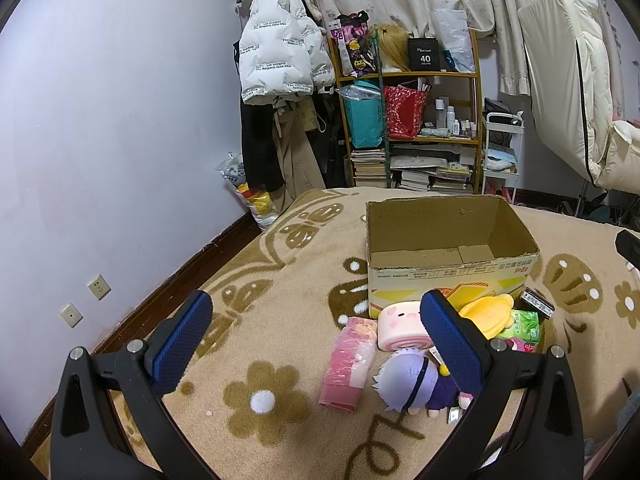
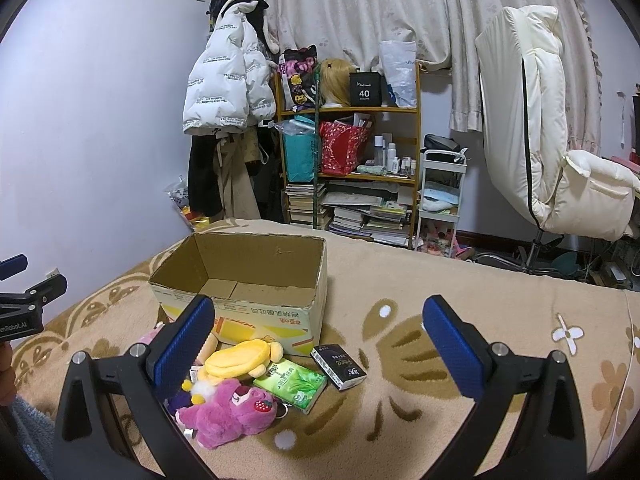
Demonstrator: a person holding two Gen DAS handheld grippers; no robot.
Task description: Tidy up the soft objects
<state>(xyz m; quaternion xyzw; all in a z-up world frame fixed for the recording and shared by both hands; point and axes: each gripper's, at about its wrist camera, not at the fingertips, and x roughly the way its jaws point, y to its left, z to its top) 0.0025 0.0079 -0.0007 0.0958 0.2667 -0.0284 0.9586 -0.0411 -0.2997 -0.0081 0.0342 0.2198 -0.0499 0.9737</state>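
An open, empty cardboard box (image 1: pixel 448 256) stands on the beige blanket; it also shows in the right wrist view (image 2: pixel 244 292). In front of it lie soft toys: a purple-haired doll (image 1: pixel 408 380), a pink roll cushion (image 1: pixel 400 326), a pink wrapped pack (image 1: pixel 348 364), a yellow plush (image 1: pixel 486 314) (image 2: pixel 240 358) and a magenta bear (image 2: pixel 232 410). A green tissue pack (image 2: pixel 292 386) and a black box (image 2: pixel 338 366) lie beside them. My left gripper (image 1: pixel 316 340) is open and empty above the blanket, left of the pile. My right gripper (image 2: pixel 320 344) is open and empty over the pile's right side.
The bed's blanket (image 2: pixel 440 292) stretches right of the box. Behind the bed stand a cluttered wooden shelf (image 2: pixel 352 152), hanging coats (image 2: pixel 228 84), a white cart (image 2: pixel 440 200) and a cream chair (image 2: pixel 540 140). The wall (image 1: pixel 100 140) runs along the left.
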